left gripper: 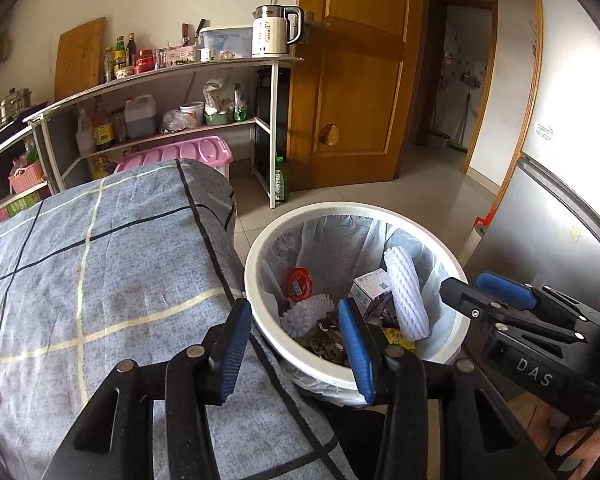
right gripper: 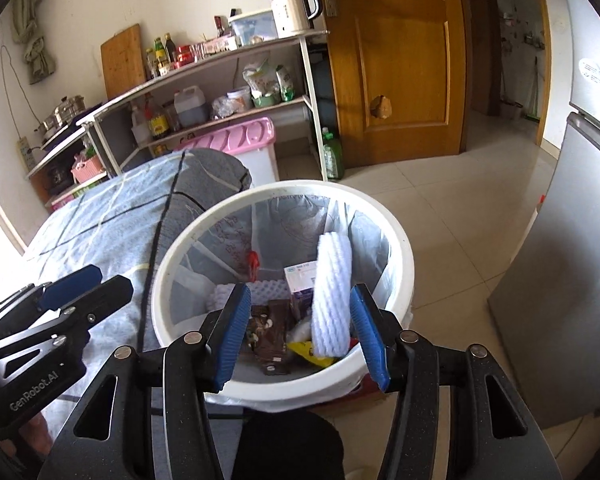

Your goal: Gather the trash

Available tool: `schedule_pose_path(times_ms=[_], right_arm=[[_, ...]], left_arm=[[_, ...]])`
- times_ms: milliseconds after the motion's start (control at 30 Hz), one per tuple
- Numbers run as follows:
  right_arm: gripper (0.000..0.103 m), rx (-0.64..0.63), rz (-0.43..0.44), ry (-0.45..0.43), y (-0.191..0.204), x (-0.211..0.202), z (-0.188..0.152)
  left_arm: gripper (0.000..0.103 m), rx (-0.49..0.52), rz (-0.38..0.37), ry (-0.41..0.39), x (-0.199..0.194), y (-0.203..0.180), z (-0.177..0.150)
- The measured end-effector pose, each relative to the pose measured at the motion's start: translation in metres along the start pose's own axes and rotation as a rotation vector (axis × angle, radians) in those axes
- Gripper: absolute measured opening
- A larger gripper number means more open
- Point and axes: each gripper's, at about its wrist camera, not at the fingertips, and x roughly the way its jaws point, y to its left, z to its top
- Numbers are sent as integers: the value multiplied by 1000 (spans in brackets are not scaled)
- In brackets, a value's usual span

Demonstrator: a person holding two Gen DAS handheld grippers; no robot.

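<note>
Grippers, left gripper (left gripper: 296, 344) and right gripper (right gripper: 300, 336), tilt down over the trash bin (right gripper: 400, 276), jaws apart, empty.

The trash bin's (right gripper: 404, 280) near rim hides behind the right gripper (right gripper: 300, 336). Print on the small carton (left gripper: 366, 290) inside is too small to read.

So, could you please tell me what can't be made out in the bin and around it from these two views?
- Bin bottom: both views, buried under the foam sleeve and wrappers.
- Small carton print: both views, too small to read.
- Bin's near outer wall: right wrist view, hidden behind the right gripper.
- Table front: left wrist view, cut off by the frame and the left gripper.
</note>
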Motion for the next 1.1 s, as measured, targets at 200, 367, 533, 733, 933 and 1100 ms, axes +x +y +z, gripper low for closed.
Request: schedule_pose_path(times_ms=[200, 367, 533, 733, 933, 1100], right_arm=[[53, -27, -12, -59, 15, -24, -10], [52, -28, -15, -80, 23, -33, -18], [52, -51, -27, -94, 30, -37, -23], [53, -36, -22, -95, 29, -39, -24], [52, -31, -23, -95, 28, -38, -23], [52, -36, -26, -92, 29, -38, -24]], left_arm=[[45, 11, 81, -48, -22, 2, -10], [45, 3, 92, -70, -32, 6, -14], [45, -6, 103, -83, -38, 9, -17], [45, -12, 103, -79, -39, 10, -18], [45, -14, 103, -79, -40, 9, -19], [45, -11, 103, -77, -42, 9, -19]])
